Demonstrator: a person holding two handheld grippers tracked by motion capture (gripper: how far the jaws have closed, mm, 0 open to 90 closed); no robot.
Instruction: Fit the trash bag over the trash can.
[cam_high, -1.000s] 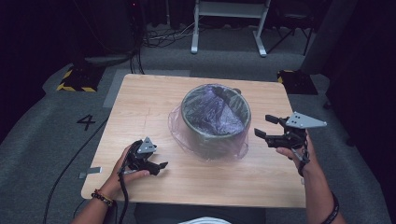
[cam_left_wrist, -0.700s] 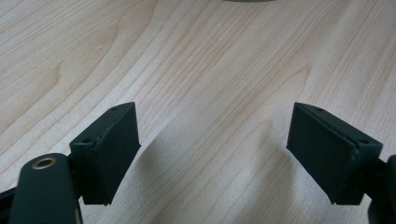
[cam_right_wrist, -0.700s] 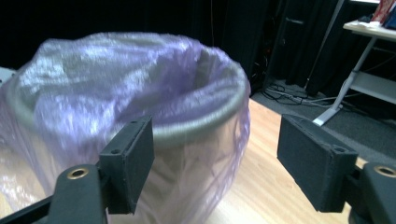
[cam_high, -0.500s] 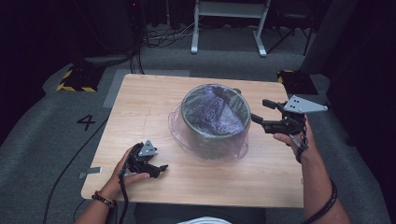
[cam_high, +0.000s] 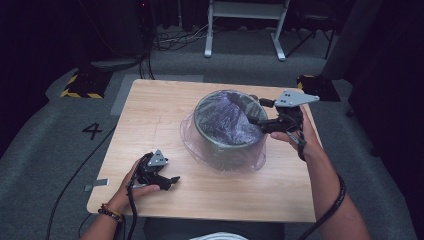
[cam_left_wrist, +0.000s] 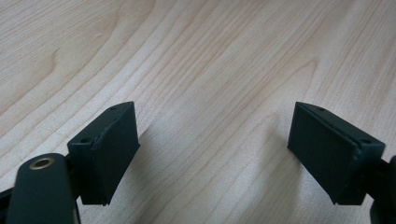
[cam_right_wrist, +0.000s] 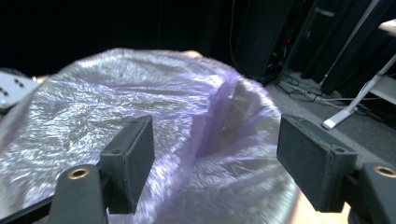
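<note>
Purple film lines the bin (cam_high: 227, 131), a round grey pot standing upright just right of the table (cam_high: 150, 110) centre in the high view, its axis vertical and its mouth facing up. The bag (cam_high: 225, 120) sags inside and its skirt spills over the rim onto the wood all round. The right gripper (cam_high: 260, 112) hangs at the rim's 3 o'clock edge, jaws wide and holding nothing, tips pointing toward 9 o'clock over the mouth. The left gripper (cam_high: 170, 181) rests on the table at about 7 o'clock from the bin, well apart from it.

In the left gripper view, the left gripper (cam_left_wrist: 212, 149) stands wide open over bare wood, nothing between its pads.

In the right gripper view, the right gripper (cam_right_wrist: 215, 163) is spread wide above the crinkled bag (cam_right_wrist: 140, 102), with a raised fold between the pads but not pinched.

The likely risks: the thin film could slip out of a shallow pinch or tear if pulled hard, and a sideways tug with the left gripper idle could drag or tip the light bin.
</note>
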